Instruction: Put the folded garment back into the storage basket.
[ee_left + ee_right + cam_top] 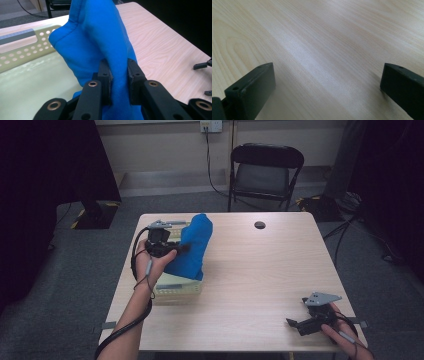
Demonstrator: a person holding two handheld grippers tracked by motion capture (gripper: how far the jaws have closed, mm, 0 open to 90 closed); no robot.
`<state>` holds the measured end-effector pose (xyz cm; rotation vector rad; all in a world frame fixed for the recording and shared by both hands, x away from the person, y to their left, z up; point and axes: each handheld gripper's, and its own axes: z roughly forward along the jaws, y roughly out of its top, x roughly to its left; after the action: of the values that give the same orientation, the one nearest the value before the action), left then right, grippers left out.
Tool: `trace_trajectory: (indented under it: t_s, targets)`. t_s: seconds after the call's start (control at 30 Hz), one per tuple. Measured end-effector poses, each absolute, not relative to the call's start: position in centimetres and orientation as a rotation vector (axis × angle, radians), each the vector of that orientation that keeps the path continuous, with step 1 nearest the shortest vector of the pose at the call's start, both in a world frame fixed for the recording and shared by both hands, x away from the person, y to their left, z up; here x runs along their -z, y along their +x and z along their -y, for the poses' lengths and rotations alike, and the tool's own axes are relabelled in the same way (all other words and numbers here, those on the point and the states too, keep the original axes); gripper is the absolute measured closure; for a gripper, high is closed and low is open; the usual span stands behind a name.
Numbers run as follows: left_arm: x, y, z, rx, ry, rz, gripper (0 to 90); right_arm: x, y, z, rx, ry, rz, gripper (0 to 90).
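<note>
Here the left gripper (pixel 117 82) pinches soft blue cloth (pixel 100 37) above a perforated plastic basket (pixel 177 289) near the table's left edge; the right gripper (pixel 305 317) rests agape at the near right corner.

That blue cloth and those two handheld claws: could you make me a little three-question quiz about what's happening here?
1. True or false: the left gripper is shut on the blue cloth.
2. What does the cloth hang over? A) the black chair B) the pale perforated basket C) the floor
3. Fill in: the right gripper, near the wooden table's front right corner, has its jaws ____.

Key: 1 true; 2 B; 3 open, with nothing between them.
</note>
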<state>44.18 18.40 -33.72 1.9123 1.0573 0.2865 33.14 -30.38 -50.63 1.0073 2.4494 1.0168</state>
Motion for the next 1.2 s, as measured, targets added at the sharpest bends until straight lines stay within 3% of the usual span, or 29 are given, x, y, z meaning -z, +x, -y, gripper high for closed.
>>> trace_trajectory:
  t_s: [1.2]
  targets:
    - [37.4,47.0,-20.4,-0.33,1.855,-1.237,76.5,50.6,33.1,30.4,-1.017,1.009,-2.449,0.0]
